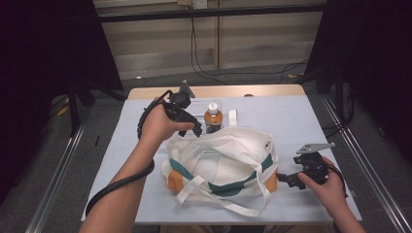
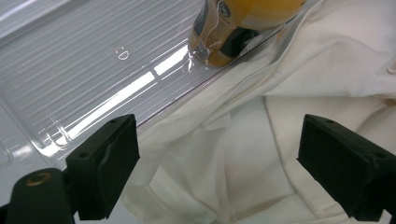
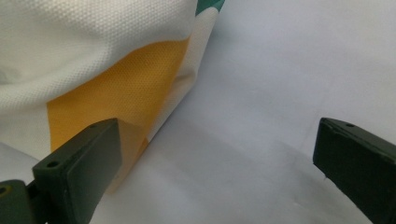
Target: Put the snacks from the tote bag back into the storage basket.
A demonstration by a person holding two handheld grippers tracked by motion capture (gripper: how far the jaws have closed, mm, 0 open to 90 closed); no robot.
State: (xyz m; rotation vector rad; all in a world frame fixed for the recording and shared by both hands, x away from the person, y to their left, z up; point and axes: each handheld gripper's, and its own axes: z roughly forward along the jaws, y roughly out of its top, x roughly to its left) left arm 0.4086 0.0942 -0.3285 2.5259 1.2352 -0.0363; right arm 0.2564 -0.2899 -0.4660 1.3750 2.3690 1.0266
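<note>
One bag [image 1: 221, 162], white with green and orange patches, lies crumpled near the front edge of the surface [image 1: 301, 121], its straps trailing toward the front. One bottle [image 1: 212, 116] of orange drink stands in one clear tray [image 1: 198, 110] just behind the bag; the bag hides the bottle's lower part in the high view. The left claw [image 1: 194, 130] hangs over the bag's back rim, jaws wide, nothing between the pads; its own view shows white folds [image 2: 224, 140], the ribbed tray [image 2: 93, 70] and the bottle's base [image 2: 233, 28], cut off at the top. The right claw [image 1: 284, 179] sits at the bag's right end, jaws wide and empty; its view shows the orange patch [image 3: 116, 88] beside one jaw.
</note>
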